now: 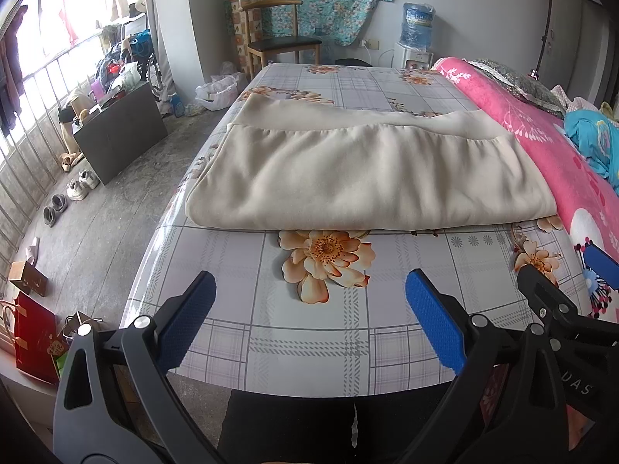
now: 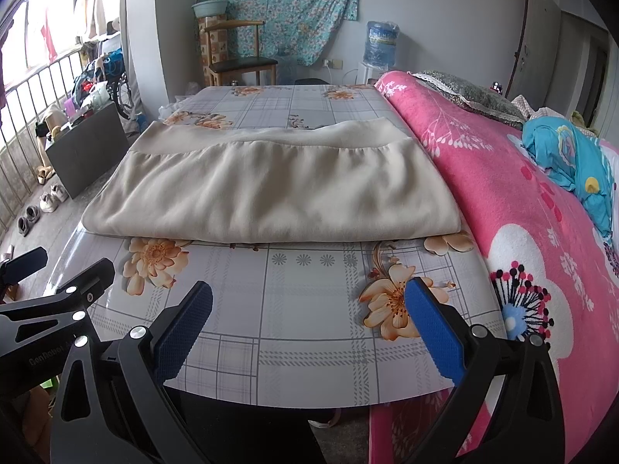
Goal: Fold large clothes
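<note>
Cream garment [image 1: 367, 178], a large piece of soft fleecy cloth, lay folded into a broad flat rectangle across the middle of the table [image 1: 309, 344], on a glossy plaid cover printed with orange flowers. Its near edge was a thick rounded fold, with an orange flower [image 1: 327, 261] on the cover showing just below it. Across the far side ran a smoother band of the same colour, joined by a gathered seam, and a second layer of that band stuck out a little farther behind it. The surface was gently rumpled, with shallow creases running from the seam toward the near fold. Its right edge lay just beside a pink flowered blanket [image 2: 514, 208] that ran along the right of the table. The left gripper [image 1: 309, 321] hovered over the near part of the table, its blue-padded fingers wide apart and holding nothing, well short of the cloth. The right gripper [image 2: 309, 328] hung beside it in the same way, fingers spread and empty, also apart from the garment. Beyond the table stood a wooden chair [image 1: 280, 42] and a water dispenser [image 1: 416, 38] against the wall
</note>
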### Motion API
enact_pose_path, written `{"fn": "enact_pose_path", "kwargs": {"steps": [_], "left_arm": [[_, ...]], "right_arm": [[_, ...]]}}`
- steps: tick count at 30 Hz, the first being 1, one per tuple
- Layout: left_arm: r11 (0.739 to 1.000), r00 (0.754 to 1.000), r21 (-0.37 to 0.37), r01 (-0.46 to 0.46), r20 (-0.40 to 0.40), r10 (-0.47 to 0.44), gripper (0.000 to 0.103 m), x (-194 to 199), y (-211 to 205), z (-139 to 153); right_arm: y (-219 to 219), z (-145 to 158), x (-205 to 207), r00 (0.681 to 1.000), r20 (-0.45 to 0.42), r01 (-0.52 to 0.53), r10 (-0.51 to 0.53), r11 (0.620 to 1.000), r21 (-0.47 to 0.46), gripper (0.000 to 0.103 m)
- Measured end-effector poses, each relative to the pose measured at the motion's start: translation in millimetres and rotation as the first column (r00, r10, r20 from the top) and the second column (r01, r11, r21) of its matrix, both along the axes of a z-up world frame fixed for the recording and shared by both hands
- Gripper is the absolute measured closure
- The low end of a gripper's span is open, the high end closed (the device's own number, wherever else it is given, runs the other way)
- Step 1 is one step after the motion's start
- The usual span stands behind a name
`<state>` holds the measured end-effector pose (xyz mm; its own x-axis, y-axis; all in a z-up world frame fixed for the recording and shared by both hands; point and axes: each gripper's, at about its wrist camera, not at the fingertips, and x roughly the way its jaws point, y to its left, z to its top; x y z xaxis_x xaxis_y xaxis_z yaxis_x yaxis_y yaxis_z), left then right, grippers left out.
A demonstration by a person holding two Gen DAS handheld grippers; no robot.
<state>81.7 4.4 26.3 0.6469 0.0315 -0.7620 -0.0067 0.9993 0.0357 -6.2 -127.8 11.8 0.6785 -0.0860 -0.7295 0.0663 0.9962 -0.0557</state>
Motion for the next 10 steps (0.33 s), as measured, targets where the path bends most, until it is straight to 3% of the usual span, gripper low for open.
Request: {"fn": "enact_pose_path", "kwargs": {"steps": [10], "left_arm": [[1.0,1.0,-0.002,-0.002,-0.003,0.002,0.008,-0.3,-0.4,0.4]], "right_arm": [[-0.8,-3.0,-1.6,1.0,-0.003,0.005,-0.005,1.0,0.002,0.006]]}}
